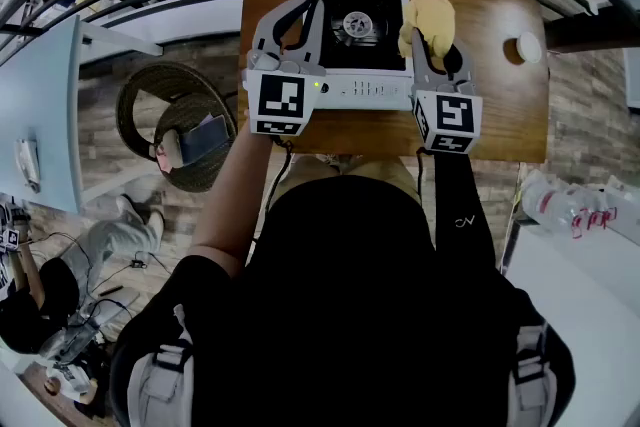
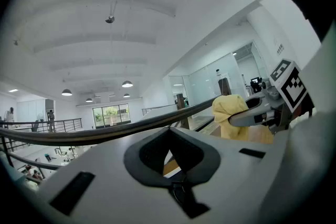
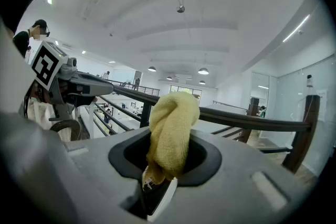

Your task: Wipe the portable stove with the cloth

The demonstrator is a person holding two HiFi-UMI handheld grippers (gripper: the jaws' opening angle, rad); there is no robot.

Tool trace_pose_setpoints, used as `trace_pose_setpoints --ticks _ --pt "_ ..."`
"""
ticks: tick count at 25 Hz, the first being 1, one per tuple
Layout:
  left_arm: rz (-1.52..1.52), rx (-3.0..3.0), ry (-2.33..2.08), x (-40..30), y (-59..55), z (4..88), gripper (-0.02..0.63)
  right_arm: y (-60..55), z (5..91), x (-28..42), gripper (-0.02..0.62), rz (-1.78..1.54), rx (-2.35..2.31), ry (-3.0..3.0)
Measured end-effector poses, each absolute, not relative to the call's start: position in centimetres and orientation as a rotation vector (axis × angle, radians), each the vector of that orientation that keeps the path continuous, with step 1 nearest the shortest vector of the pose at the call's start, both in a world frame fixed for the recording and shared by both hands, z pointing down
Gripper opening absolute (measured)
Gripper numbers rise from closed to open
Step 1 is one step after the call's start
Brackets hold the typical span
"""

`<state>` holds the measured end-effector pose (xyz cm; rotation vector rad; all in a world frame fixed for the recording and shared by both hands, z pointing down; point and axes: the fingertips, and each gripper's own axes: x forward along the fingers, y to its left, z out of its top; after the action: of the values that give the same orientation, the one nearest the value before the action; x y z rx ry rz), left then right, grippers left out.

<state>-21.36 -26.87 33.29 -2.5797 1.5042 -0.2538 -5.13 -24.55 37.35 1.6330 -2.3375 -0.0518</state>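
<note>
- Stove (image 1: 355, 25) sits mid-table (image 1: 500, 105) in the head view; left gripper (image 1: 308, 5) is above its left side, right gripper (image 1: 432, 40) at its right edge with the yellow cloth (image 1: 428, 15).
- Left gripper view: jaws pressed together, nothing between.
- Right gripper view: jaws clamp the bunched cloth (image 3: 170, 128).
</note>
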Motion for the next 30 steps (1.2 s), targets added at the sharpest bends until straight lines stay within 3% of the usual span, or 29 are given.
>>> trace_pose_setpoints --ticks 20,24,30 --pt "-0.334 -2.603 1.588 -23.0 -27.3 37.1 0.006 -24.4 37.7 -3.9 0.107 0.026 1.644 -2.379" --pt "-0.576 -2.635 1.685 -26.4 -27.8 44.1 0.006 -24.5 40.4 -1.0 0.106 0.115 1.620 -2.284" --pt "-1.308 -2.815 1.711 -28.5 -27.0 58.7 0.006 -25.7 55.5 5.3 0.107 0.513 1.276 -1.863"
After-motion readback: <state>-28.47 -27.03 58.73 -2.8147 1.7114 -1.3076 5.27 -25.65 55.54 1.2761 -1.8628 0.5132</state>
